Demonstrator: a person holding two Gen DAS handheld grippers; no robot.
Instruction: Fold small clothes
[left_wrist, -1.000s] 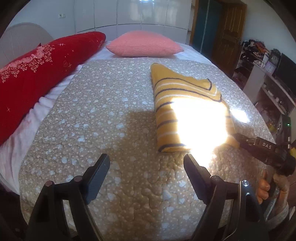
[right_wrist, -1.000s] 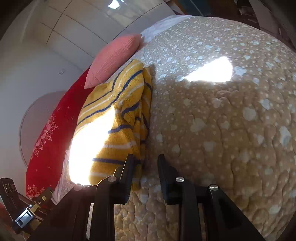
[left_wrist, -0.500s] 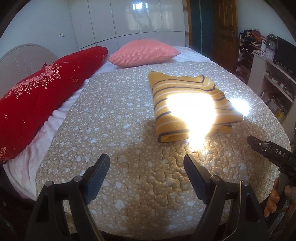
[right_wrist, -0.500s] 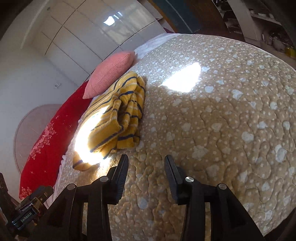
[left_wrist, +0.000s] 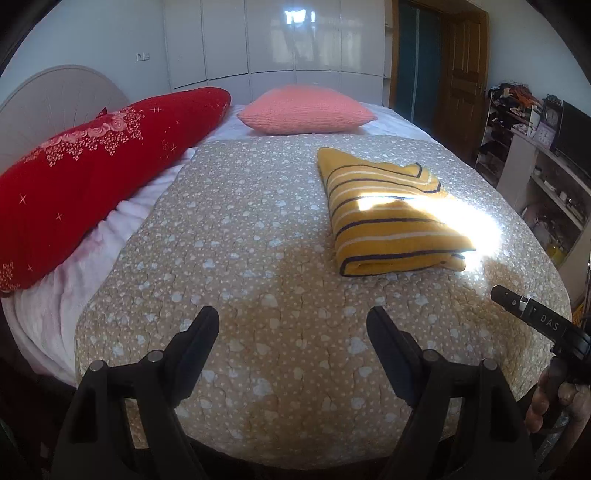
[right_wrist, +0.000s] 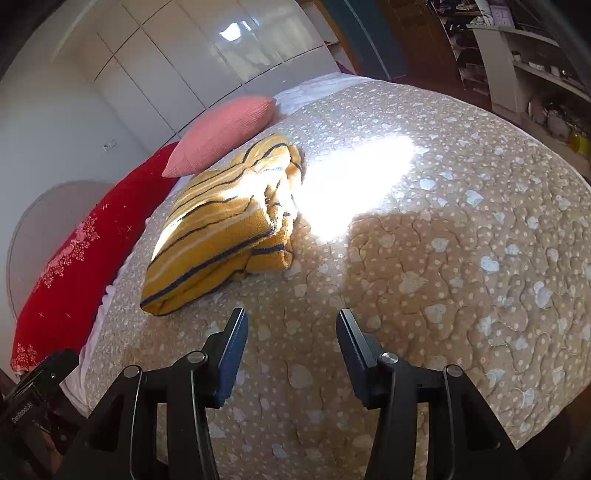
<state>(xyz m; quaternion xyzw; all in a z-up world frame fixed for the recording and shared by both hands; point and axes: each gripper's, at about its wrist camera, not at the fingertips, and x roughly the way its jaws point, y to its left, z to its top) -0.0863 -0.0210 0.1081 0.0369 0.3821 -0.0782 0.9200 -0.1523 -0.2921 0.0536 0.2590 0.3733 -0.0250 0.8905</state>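
A yellow garment with dark and white stripes lies folded on the beige quilt, right of the middle; it also shows in the right wrist view, partly sunlit. My left gripper is open and empty, held back over the near end of the bed. My right gripper is open and empty, below and right of the garment and apart from it; it also shows at the right edge of the left wrist view.
A long red cushion lies along the left side of the bed. A pink pillow sits at the head. White wardrobe doors stand behind. Cluttered shelves and a wooden door are to the right.
Both grippers have pulled back from the garment towards the foot of the bed. My right gripper's jaws have opened wider, letting go of the garment's edge.
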